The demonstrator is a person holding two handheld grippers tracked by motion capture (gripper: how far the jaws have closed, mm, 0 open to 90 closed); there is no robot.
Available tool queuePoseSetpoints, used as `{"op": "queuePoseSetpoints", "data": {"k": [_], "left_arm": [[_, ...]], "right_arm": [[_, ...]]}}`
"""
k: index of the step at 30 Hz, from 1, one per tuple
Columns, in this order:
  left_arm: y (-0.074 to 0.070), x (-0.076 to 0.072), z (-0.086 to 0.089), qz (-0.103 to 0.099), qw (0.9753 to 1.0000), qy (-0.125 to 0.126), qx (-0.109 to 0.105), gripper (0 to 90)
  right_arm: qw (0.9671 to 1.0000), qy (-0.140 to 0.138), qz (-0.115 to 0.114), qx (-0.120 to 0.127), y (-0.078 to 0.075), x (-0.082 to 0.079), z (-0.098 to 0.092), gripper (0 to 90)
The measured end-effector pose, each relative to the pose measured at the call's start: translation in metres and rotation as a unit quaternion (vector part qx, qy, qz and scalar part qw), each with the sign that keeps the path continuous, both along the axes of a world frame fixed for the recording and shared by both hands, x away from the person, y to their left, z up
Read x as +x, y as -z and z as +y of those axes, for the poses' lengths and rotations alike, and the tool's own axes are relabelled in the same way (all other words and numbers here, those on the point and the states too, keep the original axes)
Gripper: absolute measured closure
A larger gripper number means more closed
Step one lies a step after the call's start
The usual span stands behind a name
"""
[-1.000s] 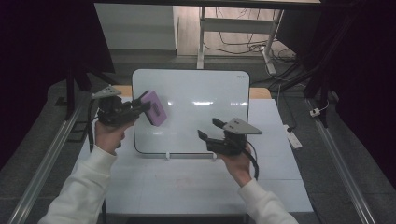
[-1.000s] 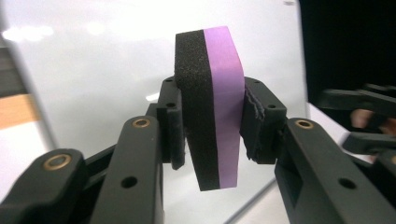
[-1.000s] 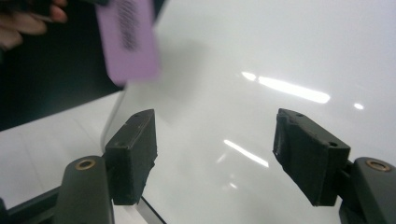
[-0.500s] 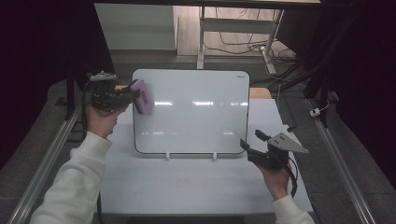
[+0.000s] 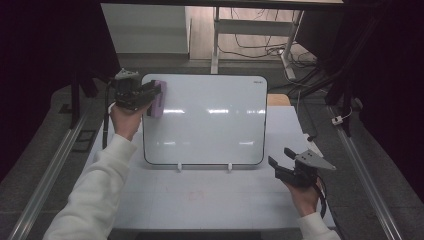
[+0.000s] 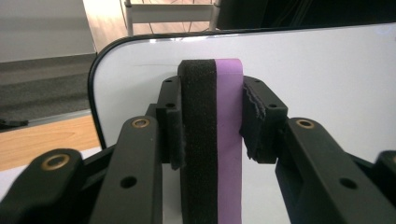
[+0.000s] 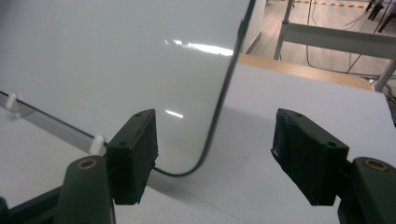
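**Eraser clamped at the board's upper-left corner, board surface stretching away to the right**

The left gripper (image 5: 145, 93) has its jaws closed on the eraser (image 6: 212, 140), one pad pressing the black felt side and the other the purple side. In the left gripper view the eraser stands with its long axis running straight up between the jaws, its top end projecting past them toward the whiteboard (image 6: 303, 79). The board's rounded black-rimmed corner lies just left of and above the eraser there, and the white surface spreads away to the right.

In the high view the same grip sits at the board's upper-left corner, the eraser (image 5: 158, 98) lying over the left rim with its long axis roughly parallel to that edge. Whether the felt face is actually touching the surface cannot be told. Everything left to cover lies to the right of and below the jaws, so a sweep would most likely run across the board's width with the eraser held broadside to the stroke.

The right gripper (image 5: 285, 167) is well apart from this, low on the tabletop (image 5: 210, 200) just beyond the whiteboard's (image 5: 210, 120) lower-right corner. Its jaws stand wide open with nothing between them; in the right gripper view the board's curved bottom corner (image 7: 205, 154) passes between the two pads farther off, untouched. The left hand is plainly the nearer one to the work.
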State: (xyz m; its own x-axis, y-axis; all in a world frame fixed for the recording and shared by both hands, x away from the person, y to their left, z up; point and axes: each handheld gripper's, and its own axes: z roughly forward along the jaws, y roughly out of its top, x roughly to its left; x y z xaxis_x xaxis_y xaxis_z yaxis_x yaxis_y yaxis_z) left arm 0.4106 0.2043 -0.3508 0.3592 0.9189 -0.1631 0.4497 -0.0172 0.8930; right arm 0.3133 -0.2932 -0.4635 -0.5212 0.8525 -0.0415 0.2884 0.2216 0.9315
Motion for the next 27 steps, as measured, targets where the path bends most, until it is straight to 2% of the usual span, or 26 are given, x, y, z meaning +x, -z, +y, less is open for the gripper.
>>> {"op": "queuePoseSetpoints", "data": {"k": [7, 14, 17, 19, 24, 27], "left_arm": [[0.002, -0.002, -0.007, -0.011, 0.9998, -0.001, 0.018, 61.0], [0.007, -0.001, -0.016, -0.009, 0.9993, 0.001, 0.037, 55.2], [0.008, -0.001, -0.015, -0.01, 0.9994, 0.001, 0.032, 55.8], [0.007, -0.003, -0.014, -0.017, 0.9993, 0.002, 0.032, 53.6], [0.004, -0.016, -0.005, -0.034, 0.9988, 0.03, 0.017, 40.9], [0.007, -0.027, 0.002, -0.036, 0.9976, 0.058, 0.009, 36.0]], "right_arm": [[1.0, 0.007, 0.003, -0.002, 0.003, 0.0, -0.005, 30.7], [0.9999, 0.009, 0.002, -0.005, 0.003, 0.0, -0.005, 30.8], [0.9999, 0.012, 0.0, -0.004, 0.003, 0.0, -0.006, 31.0], [0.9999, 0.012, 0.002, -0.003, 0.003, 0.0, -0.007, 31.2], [0.9999, -0.003, 0.011, -0.008, 0.004, 0.002, -0.011, 31.9], [0.9992, -0.024, 0.029, -0.013, 0.006, 0.005, -0.013, 32.2]]}}
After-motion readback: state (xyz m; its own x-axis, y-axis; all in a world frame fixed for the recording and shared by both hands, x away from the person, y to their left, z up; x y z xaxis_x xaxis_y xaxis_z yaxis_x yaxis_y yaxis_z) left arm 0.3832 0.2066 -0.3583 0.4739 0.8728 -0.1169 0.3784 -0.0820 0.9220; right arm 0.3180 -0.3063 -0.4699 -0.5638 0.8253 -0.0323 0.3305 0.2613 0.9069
